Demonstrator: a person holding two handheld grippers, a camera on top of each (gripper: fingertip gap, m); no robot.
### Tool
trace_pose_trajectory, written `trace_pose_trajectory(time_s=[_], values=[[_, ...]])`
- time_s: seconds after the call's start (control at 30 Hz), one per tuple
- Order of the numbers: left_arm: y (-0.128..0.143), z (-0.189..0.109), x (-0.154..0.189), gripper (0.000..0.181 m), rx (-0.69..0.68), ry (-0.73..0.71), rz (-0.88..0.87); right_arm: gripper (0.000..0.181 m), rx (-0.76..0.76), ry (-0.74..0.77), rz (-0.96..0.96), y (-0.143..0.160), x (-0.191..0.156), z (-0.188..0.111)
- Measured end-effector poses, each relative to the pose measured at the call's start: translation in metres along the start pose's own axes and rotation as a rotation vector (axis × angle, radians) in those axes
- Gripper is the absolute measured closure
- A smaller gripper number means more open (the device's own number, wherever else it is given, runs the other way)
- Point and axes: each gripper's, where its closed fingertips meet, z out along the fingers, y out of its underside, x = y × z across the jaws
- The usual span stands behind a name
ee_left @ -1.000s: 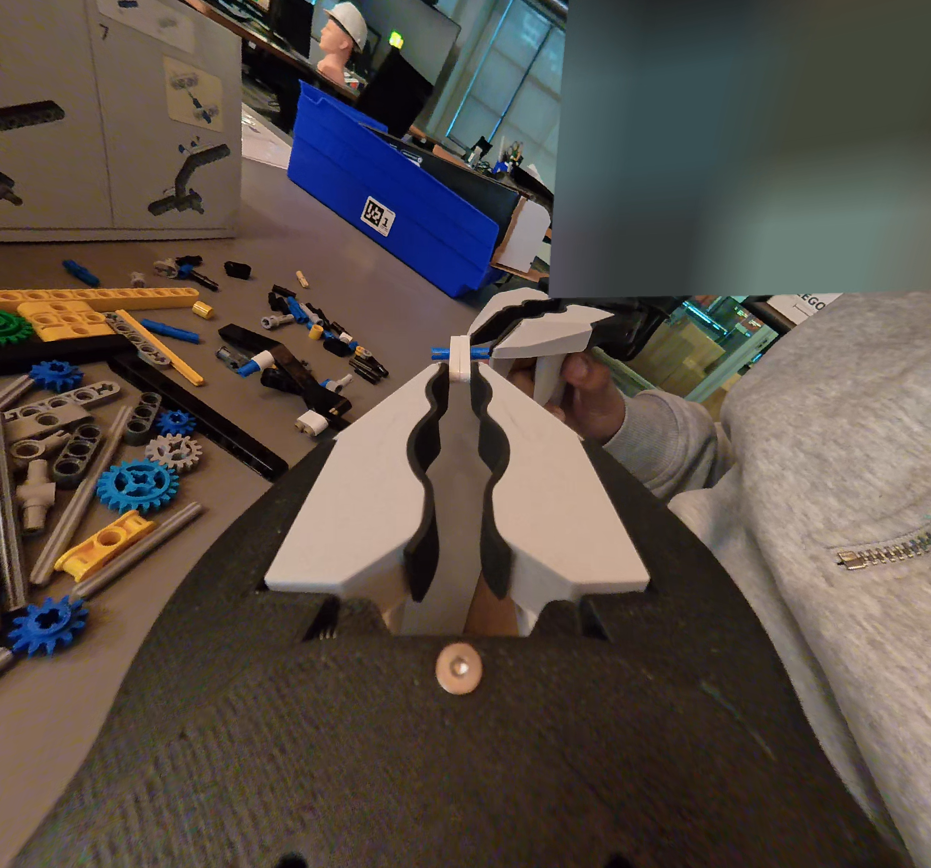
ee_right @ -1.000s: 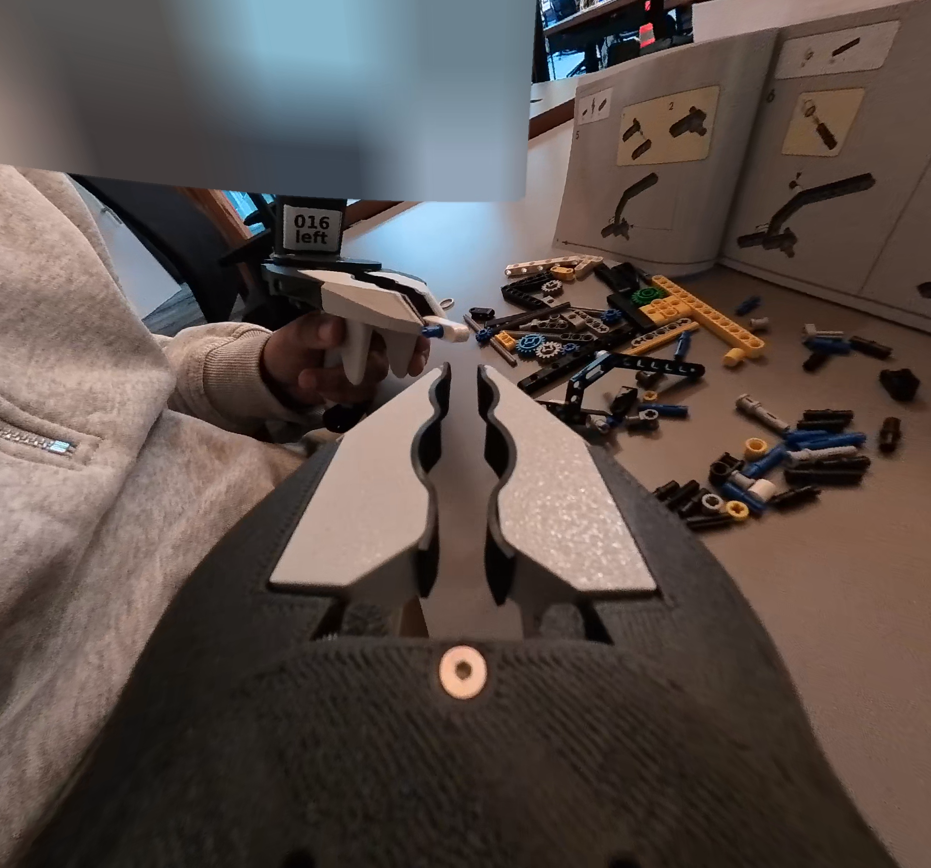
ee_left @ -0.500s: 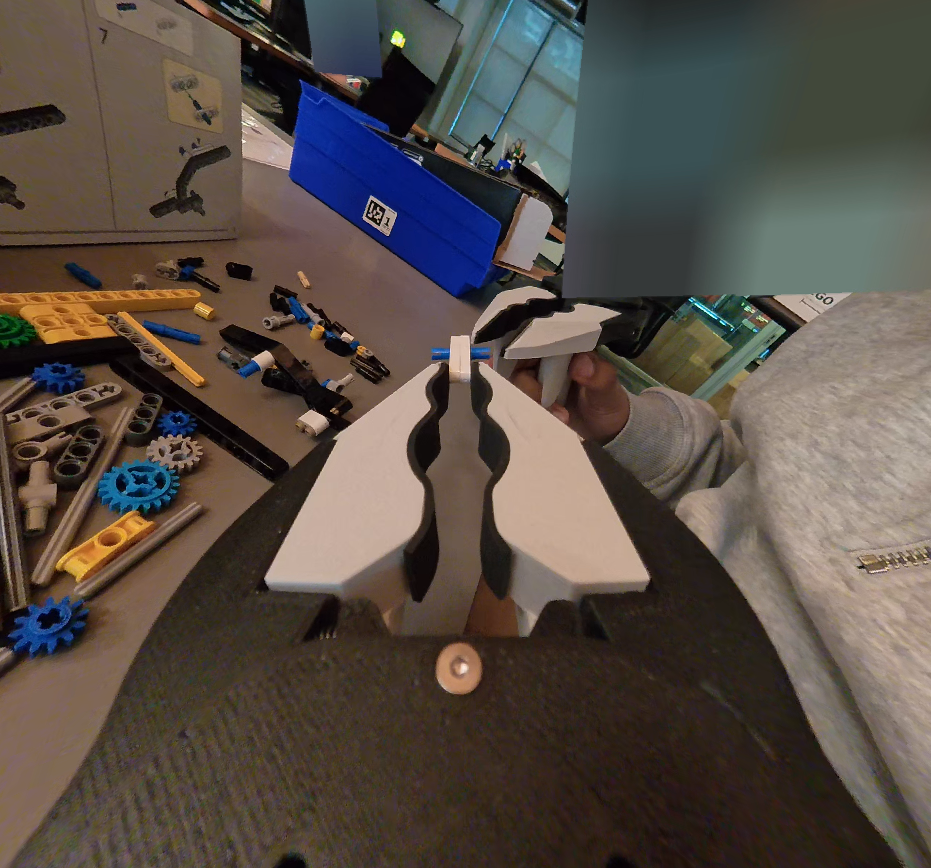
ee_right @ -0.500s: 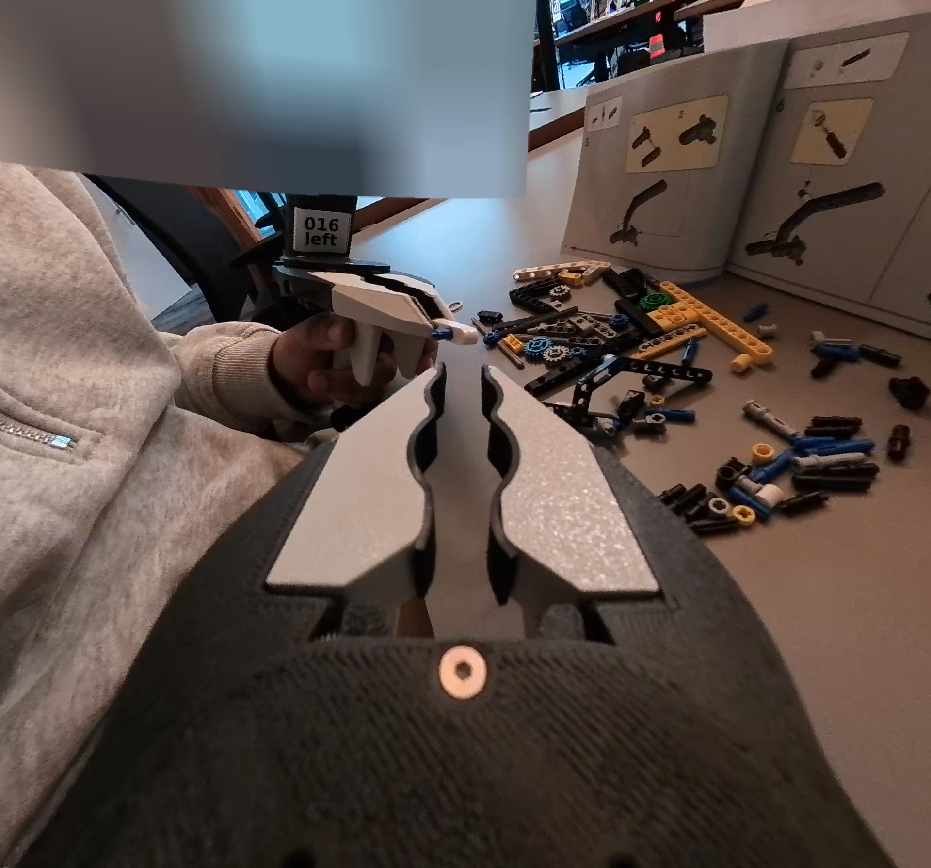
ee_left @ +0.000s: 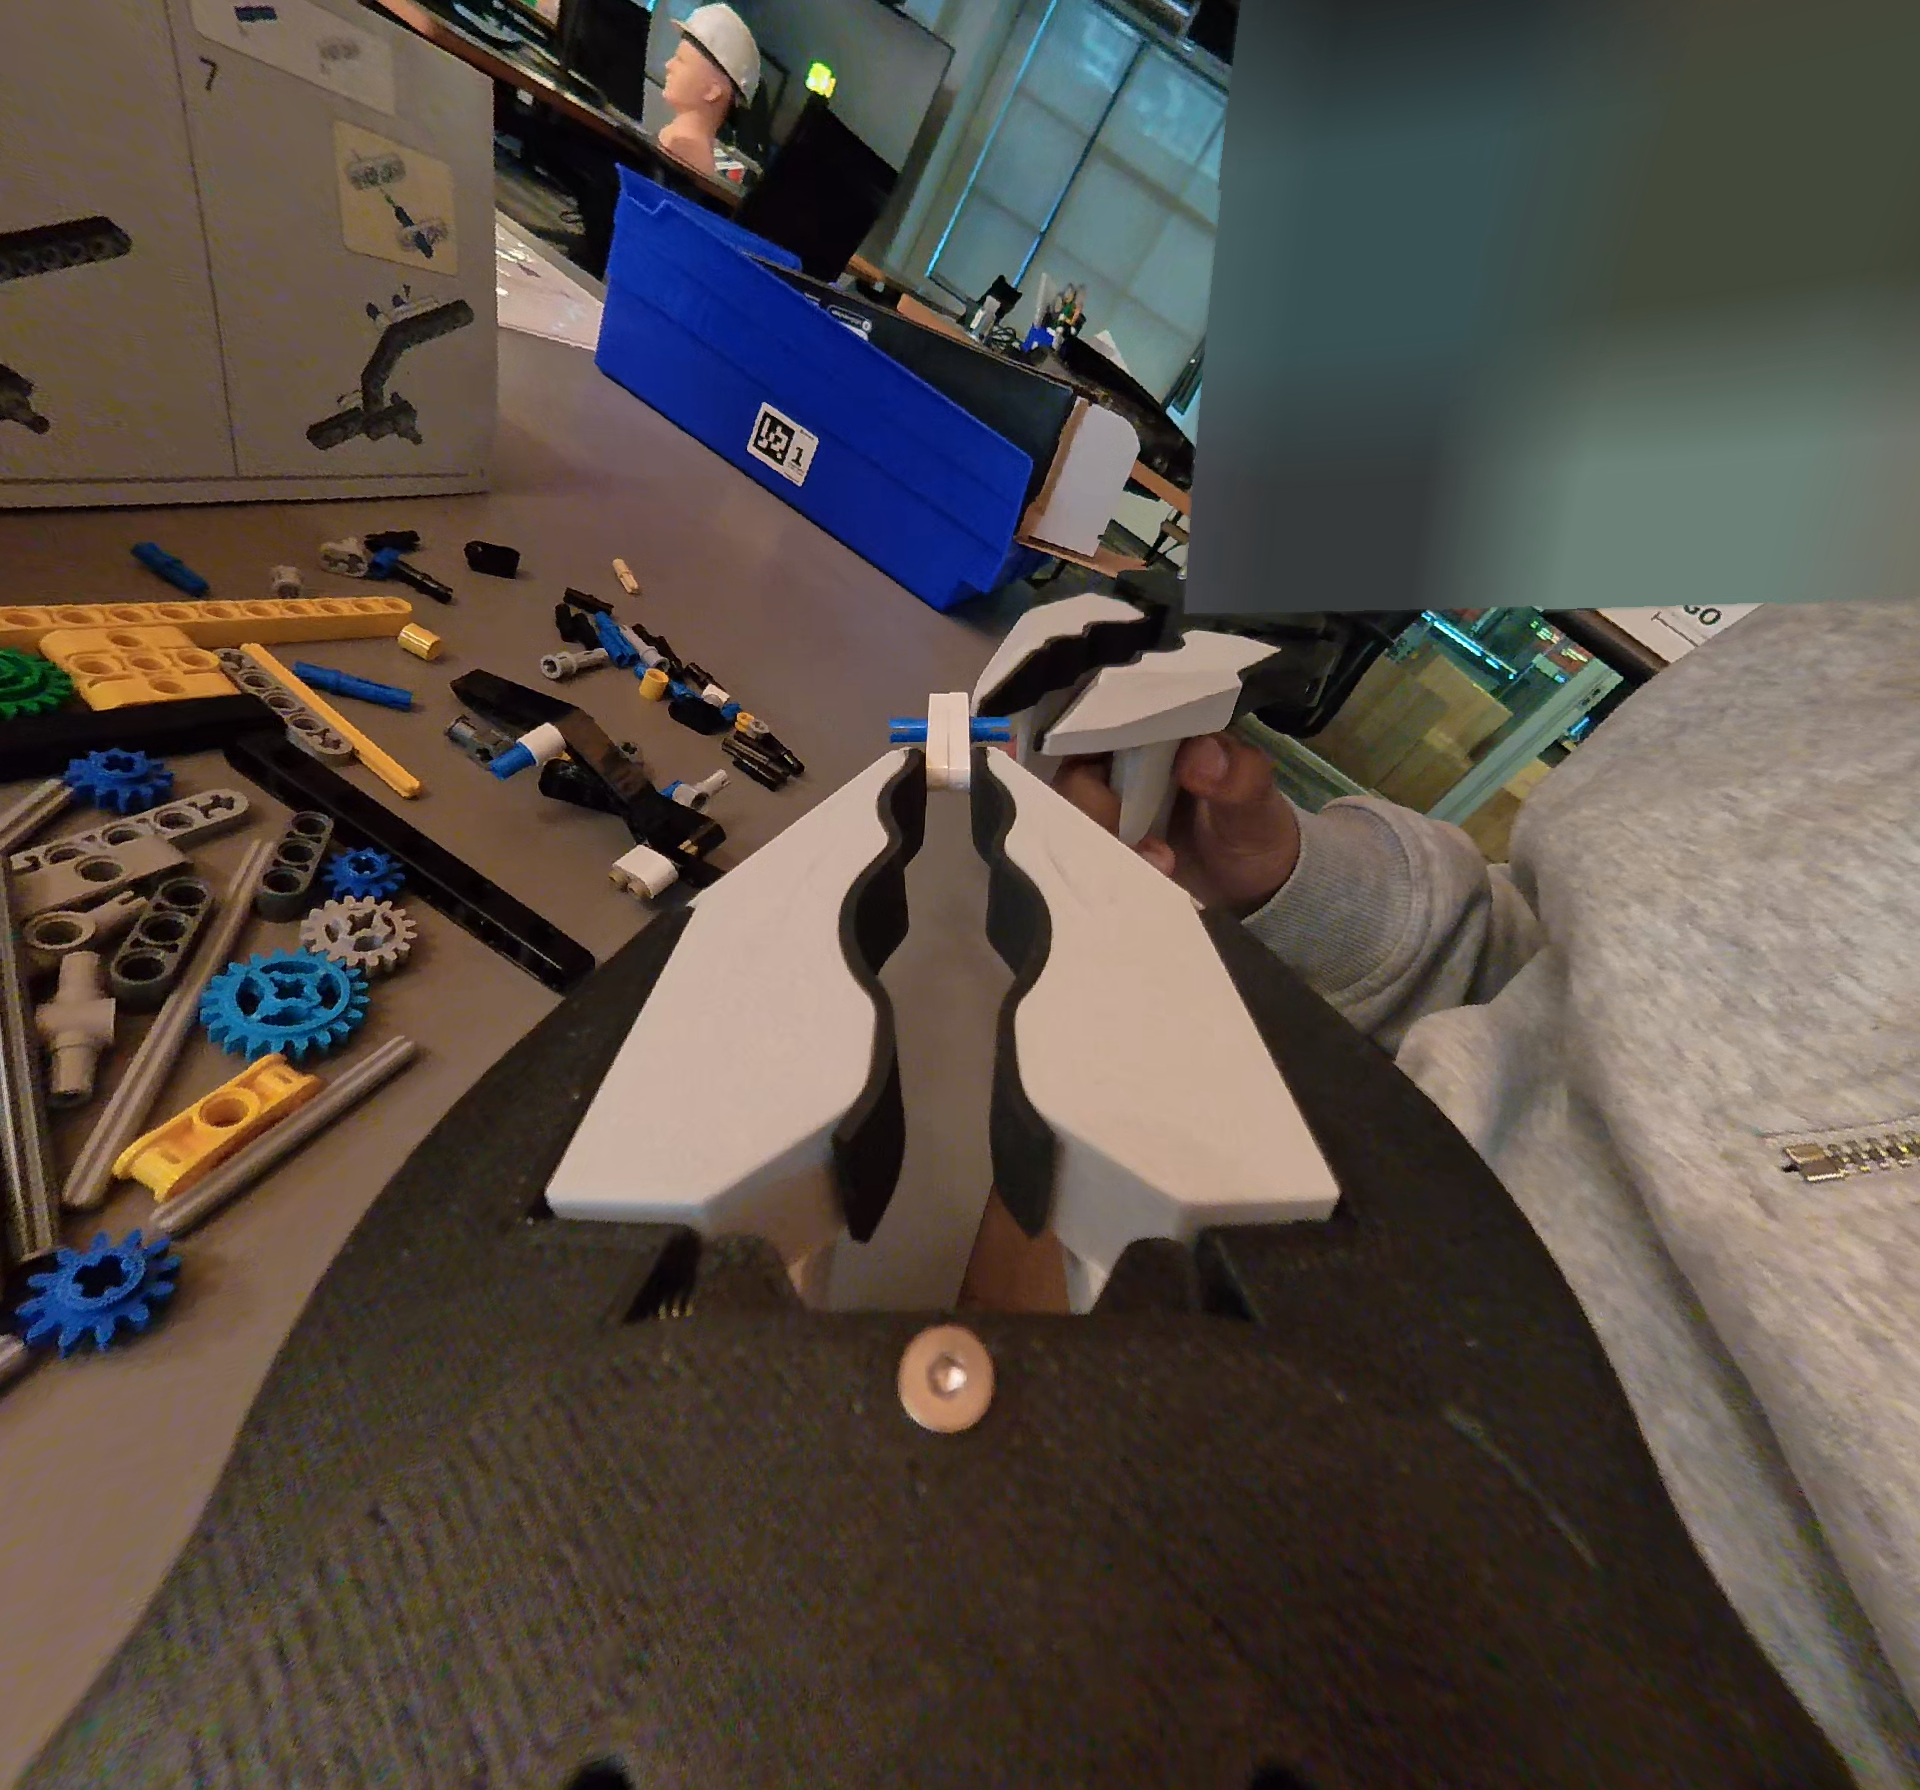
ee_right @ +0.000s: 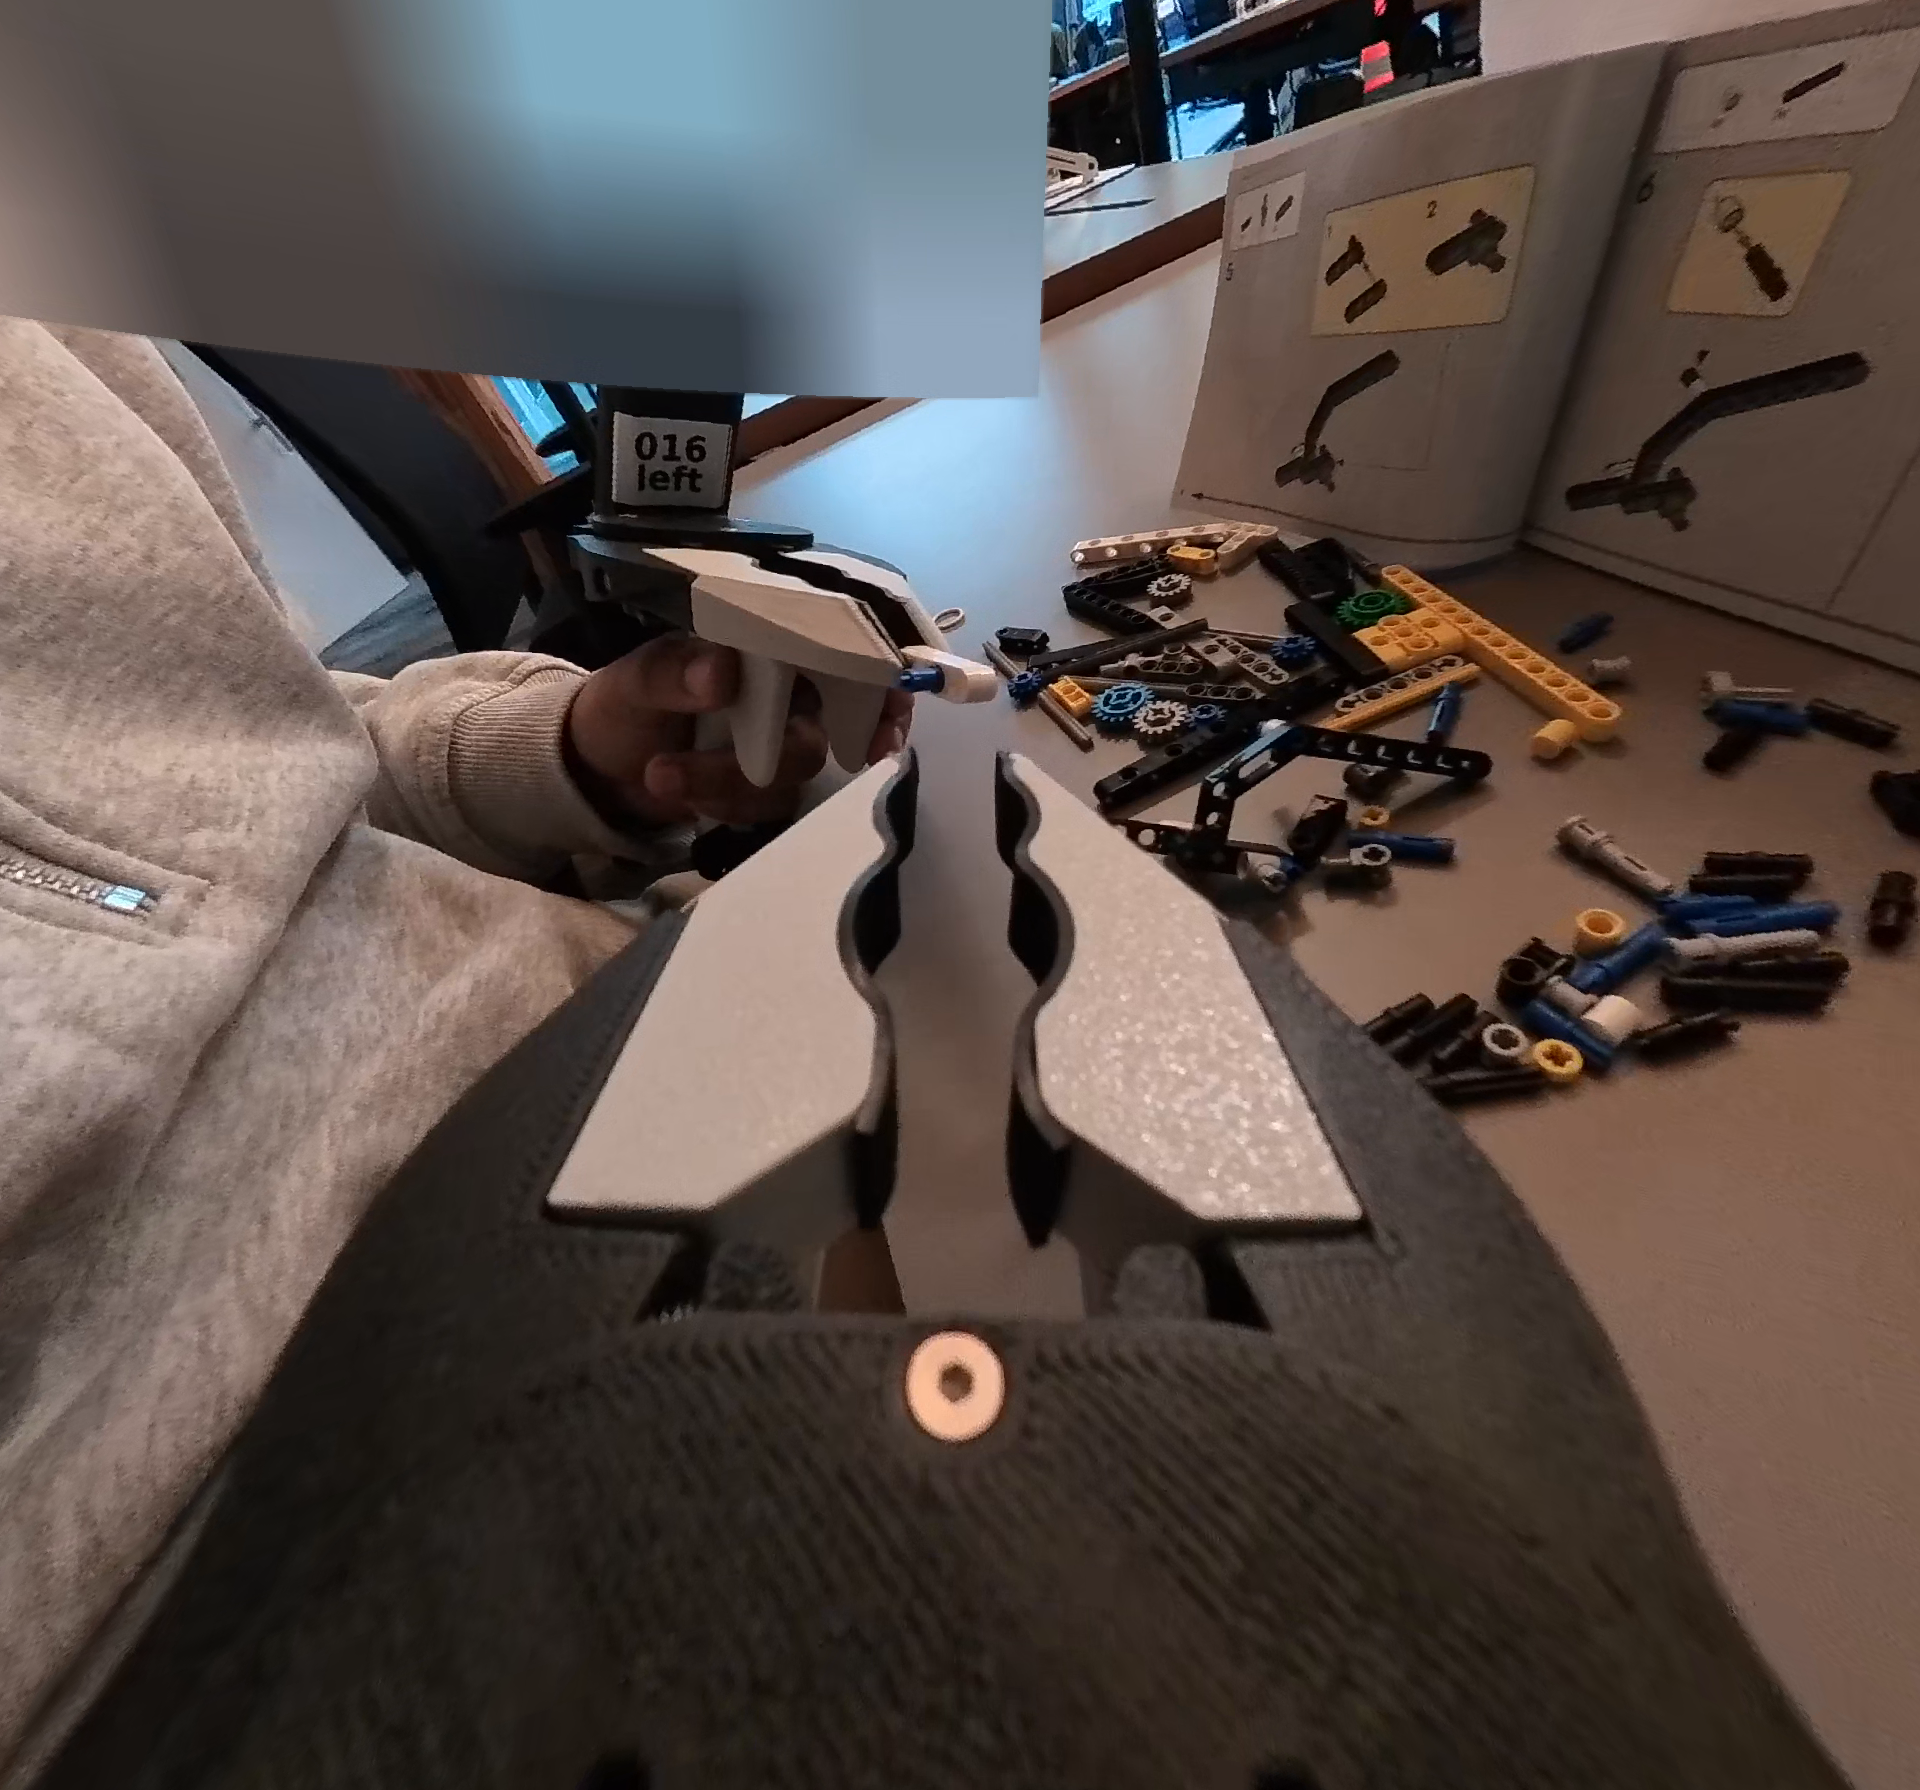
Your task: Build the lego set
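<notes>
Left claw (ee_left: 948, 753): clamped on a small white connector (ee_left: 948, 741) with a blue pin (ee_left: 909, 728) sticking out both sides; held up off the tabletop (ee_left: 675, 514), in front of the person's grey sweatshirt (ee_left: 1704, 961).
Right claw (ee_right: 954, 764): fingers apart, nothing between them; hanging in the air just beside the left claw (it is showing side-on in the left wrist view, next to the connector).
Change over the last second: barely any; the left claw is still gripping the same white-and-blue piece, and the right claw is drifting slightly, keeping its tips apart and pointed toward the piece.
Meaning for the task: judging by this, a hand-over or a seating push on the pin is being lined up, not yet done (no contact visible between right claw and piece).
Loose parts: spread over the tabletop well apart from both claws: yellow beams (ee_right: 1496, 660), black beams (ee_right: 1351, 753), blue gears (ee_left: 283, 1002), grey axles (ee_left: 166, 1034), a heap of black and blue pins (ee_right: 1704, 951).
Instruction booklet (ee_right: 1455, 306): standing open behind the parts.
Blue bin (ee_left: 810, 452): at the far tabletop edge, untouched.
Build progress: early, most parts still lying loose.
</notes>
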Motion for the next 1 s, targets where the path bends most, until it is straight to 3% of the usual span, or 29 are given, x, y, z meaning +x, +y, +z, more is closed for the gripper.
trace_pose_trajectory(time_s=[1.0], values=[[-0.0001, 0.0, -0.0017, 0.175, 0.0, -0.006, -0.01, 0.168, 0.009, 0.0, 0.003, -0.0017, 0.0004, -0.0013]])
